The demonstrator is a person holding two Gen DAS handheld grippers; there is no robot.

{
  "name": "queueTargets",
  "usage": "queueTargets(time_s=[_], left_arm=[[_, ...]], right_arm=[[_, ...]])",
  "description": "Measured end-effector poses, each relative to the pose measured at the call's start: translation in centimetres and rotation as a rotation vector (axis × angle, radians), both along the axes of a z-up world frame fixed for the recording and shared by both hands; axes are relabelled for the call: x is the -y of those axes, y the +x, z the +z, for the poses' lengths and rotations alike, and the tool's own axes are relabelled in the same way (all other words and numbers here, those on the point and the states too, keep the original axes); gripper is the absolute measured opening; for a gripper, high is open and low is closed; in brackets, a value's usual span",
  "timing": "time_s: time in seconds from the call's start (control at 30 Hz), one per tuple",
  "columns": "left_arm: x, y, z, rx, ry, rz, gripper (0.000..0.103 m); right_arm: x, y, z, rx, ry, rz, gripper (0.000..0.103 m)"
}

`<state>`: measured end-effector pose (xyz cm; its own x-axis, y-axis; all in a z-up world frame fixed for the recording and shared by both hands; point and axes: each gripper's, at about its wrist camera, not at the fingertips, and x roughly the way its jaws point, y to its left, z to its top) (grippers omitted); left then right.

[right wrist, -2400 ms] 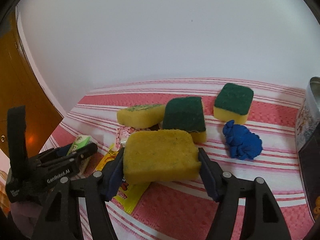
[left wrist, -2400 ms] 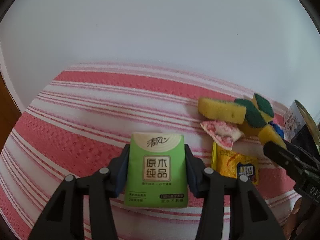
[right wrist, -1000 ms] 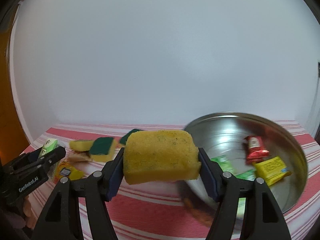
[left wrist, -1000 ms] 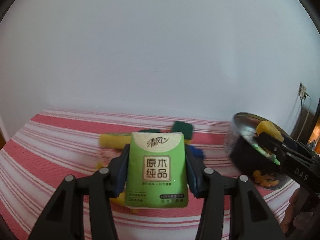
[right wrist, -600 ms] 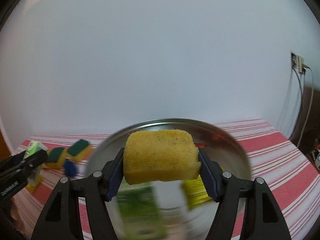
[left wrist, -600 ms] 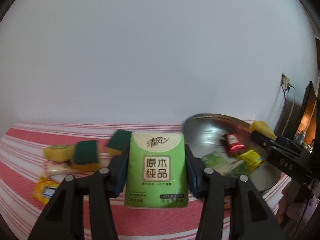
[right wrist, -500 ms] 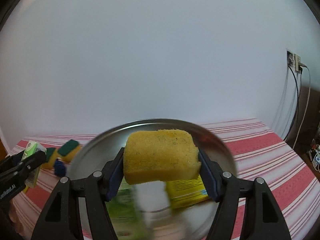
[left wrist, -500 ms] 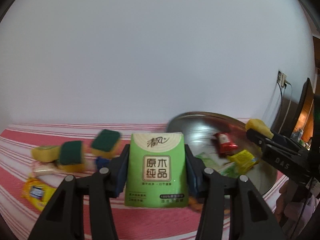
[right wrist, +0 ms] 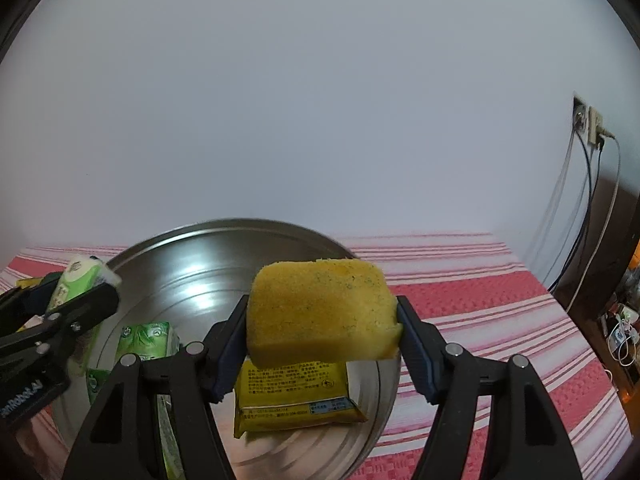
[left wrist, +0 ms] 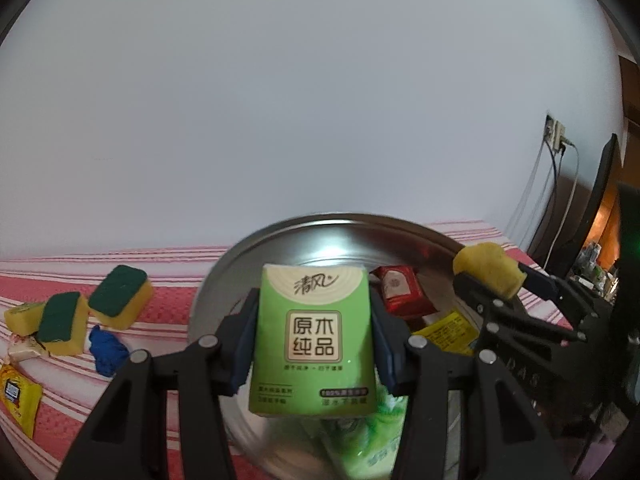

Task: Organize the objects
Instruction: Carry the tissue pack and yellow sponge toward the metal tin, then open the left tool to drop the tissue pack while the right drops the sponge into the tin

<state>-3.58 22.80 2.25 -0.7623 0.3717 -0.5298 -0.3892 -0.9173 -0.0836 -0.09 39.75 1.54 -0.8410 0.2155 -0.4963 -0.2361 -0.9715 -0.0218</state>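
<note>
My left gripper (left wrist: 314, 336) is shut on a green tissue pack (left wrist: 313, 340), held upright over the round steel basin (left wrist: 280, 236). My right gripper (right wrist: 322, 320) is shut on a yellow sponge (right wrist: 320, 312) above the same basin (right wrist: 200, 276). In the left wrist view the right gripper (left wrist: 490, 276) with its sponge (left wrist: 488, 270) hangs over the basin's right rim. In the right wrist view the left gripper (right wrist: 76, 292) with the tissue pack (right wrist: 74, 280) stands at the basin's left edge. Inside the basin lie a red packet (left wrist: 400, 292), a yellow packet (right wrist: 296, 396) and green packs (right wrist: 148, 340).
On the red-and-white striped cloth (right wrist: 480, 300) left of the basin lie several green-topped yellow sponges (left wrist: 120, 296), a blue crumpled thing (left wrist: 106, 350), a yellow snack packet (left wrist: 16, 396) and a pale wrapper (left wrist: 24, 350). A white wall rises behind; cables and a wall socket (right wrist: 588, 124) are at far right.
Both grippers swept right from the sponge pile to over the steel basin, each keeping its load. The basin now fills the middle of both views; the sponges have slid to the left.
</note>
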Motion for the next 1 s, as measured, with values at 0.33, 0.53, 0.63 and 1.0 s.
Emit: queueTargets(time_s=[0.33, 0.53, 0.63, 1.0], left_arm=[[0.1, -0.7, -0.6, 0.036, -0.033, 0.028, 0.049], [0.0, -1.2, -0.9, 0.046, -0.048, 0.039, 0.049], [0.0, -1.3, -1.0, 0.047, -0.063, 0.049, 0.049], [-0.4, -2.0, -1.5, 0.066, -0.106, 0.069, 0.049]], right_arm=[[1.1, 0.5, -0.1, 0.024, -0.034, 0.018, 0.07], [1.6, 0.4, -0.4, 0.044, -0.042, 0.031, 0.07], [0.6, -0.4, -0.9, 0.044, -0.047, 0.037, 0.07], [0.8, -1.0, -1.5, 0.061, -0.084, 0.086, 0.071]])
